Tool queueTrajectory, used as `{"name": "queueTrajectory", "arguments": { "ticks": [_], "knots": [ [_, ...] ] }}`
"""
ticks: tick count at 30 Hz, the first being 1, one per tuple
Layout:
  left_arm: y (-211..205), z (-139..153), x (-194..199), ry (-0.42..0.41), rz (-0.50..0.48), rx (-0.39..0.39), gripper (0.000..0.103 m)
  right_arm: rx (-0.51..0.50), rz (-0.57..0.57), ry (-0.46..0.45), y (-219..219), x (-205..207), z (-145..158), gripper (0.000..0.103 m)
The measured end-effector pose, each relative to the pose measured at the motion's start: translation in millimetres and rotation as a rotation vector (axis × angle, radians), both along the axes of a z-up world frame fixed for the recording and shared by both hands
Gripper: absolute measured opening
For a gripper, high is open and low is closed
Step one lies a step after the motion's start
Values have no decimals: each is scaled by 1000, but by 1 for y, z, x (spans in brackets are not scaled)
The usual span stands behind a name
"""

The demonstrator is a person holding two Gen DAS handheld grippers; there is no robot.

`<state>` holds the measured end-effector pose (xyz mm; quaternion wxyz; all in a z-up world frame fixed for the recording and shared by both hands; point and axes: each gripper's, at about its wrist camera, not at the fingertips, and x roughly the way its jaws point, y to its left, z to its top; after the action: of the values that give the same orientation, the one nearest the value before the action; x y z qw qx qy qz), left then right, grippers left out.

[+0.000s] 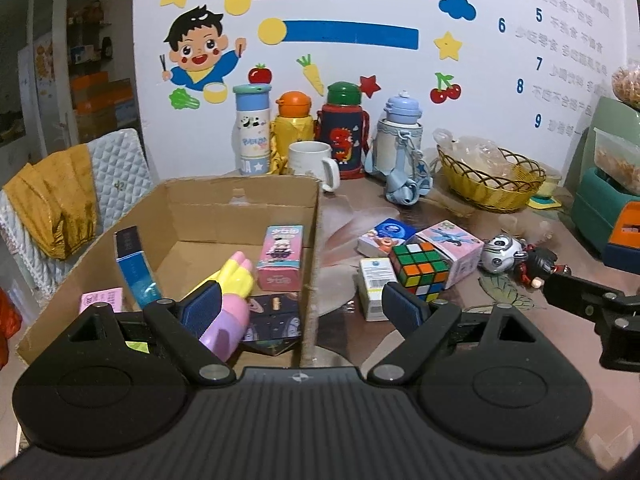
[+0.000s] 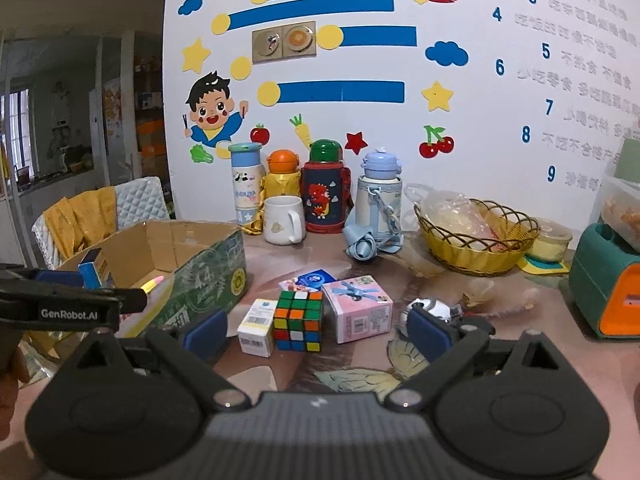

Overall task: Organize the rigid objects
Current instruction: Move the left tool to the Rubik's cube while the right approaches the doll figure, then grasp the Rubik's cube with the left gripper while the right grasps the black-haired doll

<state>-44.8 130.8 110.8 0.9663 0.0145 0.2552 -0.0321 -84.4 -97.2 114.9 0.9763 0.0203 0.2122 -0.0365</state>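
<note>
Right gripper (image 2: 316, 336) hangs wide and empty before the Rubik's cube (image 2: 299, 319) at frame centre, so square both pads on opposite faces, clear of the neighbouring boxes, while the left gripper (image 1: 300, 306) gapes too.

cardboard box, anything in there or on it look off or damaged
The cardboard box has a ragged, torn far rim. Inside, the blue carton leans tilted against the left wall, while the pink box stands upright. Nothing looks spilled.
</note>
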Motion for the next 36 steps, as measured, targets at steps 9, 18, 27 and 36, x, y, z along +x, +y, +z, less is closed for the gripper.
{"name": "queueTrajectory", "arguments": {
  "ticks": [9, 18, 27, 36],
  "knots": [
    [-31, 0, 3, -3, -35, 17, 103, -1, -25, 39, -24, -4, -7, 96],
    [-63, -8, 9, 6, -72, 25, 103, 22, -84, 85, -61, 1, -15, 97],
    [-85, -38, 36, 26, -87, 0, 103, 123, -187, 142, -109, 21, -32, 99],
    [-107, -75, 78, 42, -80, -19, 103, 100, -211, 182, -143, 44, -53, 100]
  ]
}}
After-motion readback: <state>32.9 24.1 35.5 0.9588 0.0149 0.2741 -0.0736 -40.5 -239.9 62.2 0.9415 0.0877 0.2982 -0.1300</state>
